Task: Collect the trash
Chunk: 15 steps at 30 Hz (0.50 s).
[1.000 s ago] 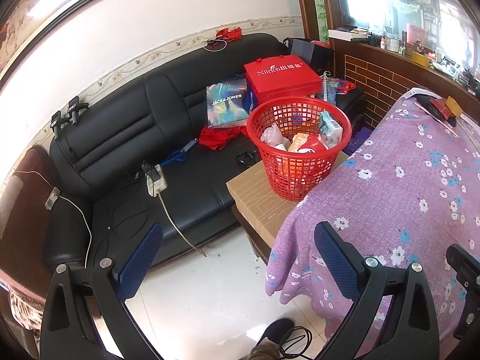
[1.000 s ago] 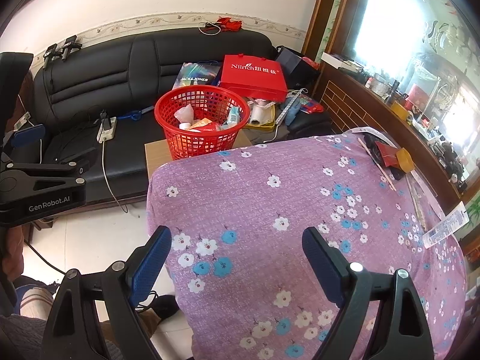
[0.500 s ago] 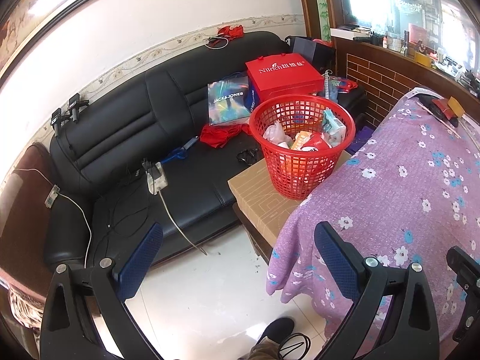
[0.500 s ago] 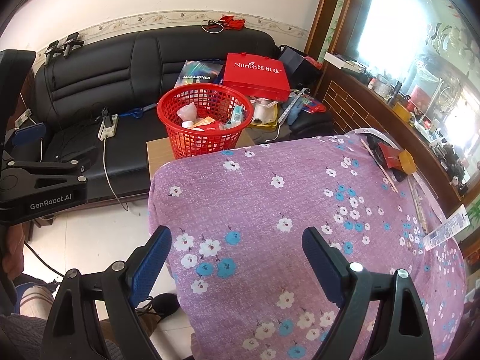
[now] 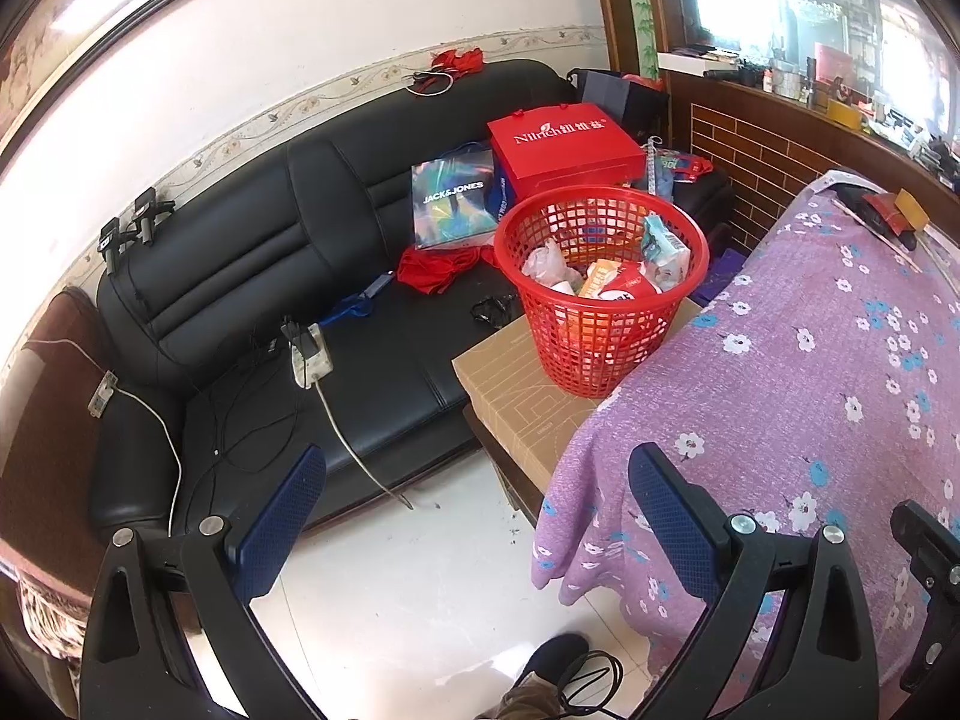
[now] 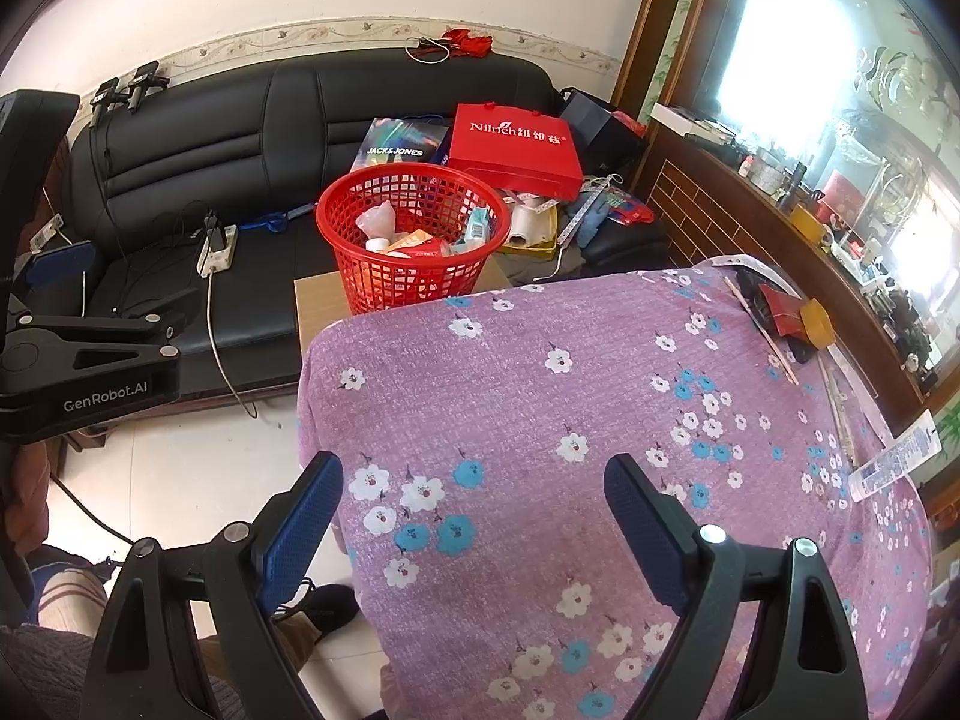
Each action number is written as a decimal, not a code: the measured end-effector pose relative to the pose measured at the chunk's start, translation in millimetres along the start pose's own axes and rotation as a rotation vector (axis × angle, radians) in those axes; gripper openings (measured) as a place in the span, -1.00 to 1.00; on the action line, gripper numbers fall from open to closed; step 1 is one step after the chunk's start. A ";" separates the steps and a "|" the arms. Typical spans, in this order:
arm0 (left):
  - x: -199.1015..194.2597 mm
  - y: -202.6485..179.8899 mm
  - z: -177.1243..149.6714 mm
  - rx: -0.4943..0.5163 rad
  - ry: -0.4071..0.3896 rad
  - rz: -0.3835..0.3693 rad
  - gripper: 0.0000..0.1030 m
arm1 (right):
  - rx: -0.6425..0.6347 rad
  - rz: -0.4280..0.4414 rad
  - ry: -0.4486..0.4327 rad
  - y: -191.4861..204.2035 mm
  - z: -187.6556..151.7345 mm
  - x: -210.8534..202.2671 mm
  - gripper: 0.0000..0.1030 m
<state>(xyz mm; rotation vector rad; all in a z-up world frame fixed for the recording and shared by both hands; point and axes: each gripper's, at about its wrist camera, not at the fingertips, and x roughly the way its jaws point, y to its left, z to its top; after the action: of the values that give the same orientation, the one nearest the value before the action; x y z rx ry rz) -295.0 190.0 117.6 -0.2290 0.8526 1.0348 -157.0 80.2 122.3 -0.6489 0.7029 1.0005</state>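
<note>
A red mesh basket [image 5: 600,324] [image 6: 414,264] holding several wrappers and packets stands on a cardboard box [image 5: 516,390] beside the table. The table wears a purple flowered cloth [image 5: 810,372] [image 6: 570,408]. At its far end lie a red and yellow wrapper [image 6: 792,312], thin sticks and a clear plastic packet [image 6: 894,456]. My left gripper [image 5: 474,516] is open and empty above the floor at the table's corner. My right gripper [image 6: 474,516] is open and empty above the near end of the cloth. The left gripper's body [image 6: 84,360] shows at the left of the right wrist view.
A black leather sofa [image 5: 252,276] runs along the wall, with a power strip and cables [image 5: 309,354], a red gift bag [image 5: 564,144], a Jack & Jones bag [image 5: 453,201] and red cloth. A brick-faced counter [image 6: 750,204] with clutter stands at right. White tile floor [image 5: 408,570] lies below.
Both views have shifted slightly; the basket sits a little further right and lower in the left wrist view. Both grippers remain open and empty.
</note>
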 end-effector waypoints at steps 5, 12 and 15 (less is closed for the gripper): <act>4.1 -20.7 3.5 0.059 -0.006 -0.032 0.95 | 0.061 -0.014 0.022 -17.5 -10.7 3.1 0.78; 7.1 -111.6 4.0 0.286 -0.005 -0.203 0.95 | 0.392 -0.128 0.109 -103.4 -68.9 7.9 0.78; -1.0 -179.2 -5.3 0.433 0.009 -0.375 0.95 | 0.575 -0.296 0.144 -151.7 -119.2 -3.4 0.78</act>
<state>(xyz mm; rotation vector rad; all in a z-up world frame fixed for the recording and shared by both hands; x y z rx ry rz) -149.7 93.4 76.8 -0.0222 0.9765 0.4845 -47.6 -72.2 76.7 -0.3051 0.9403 0.4451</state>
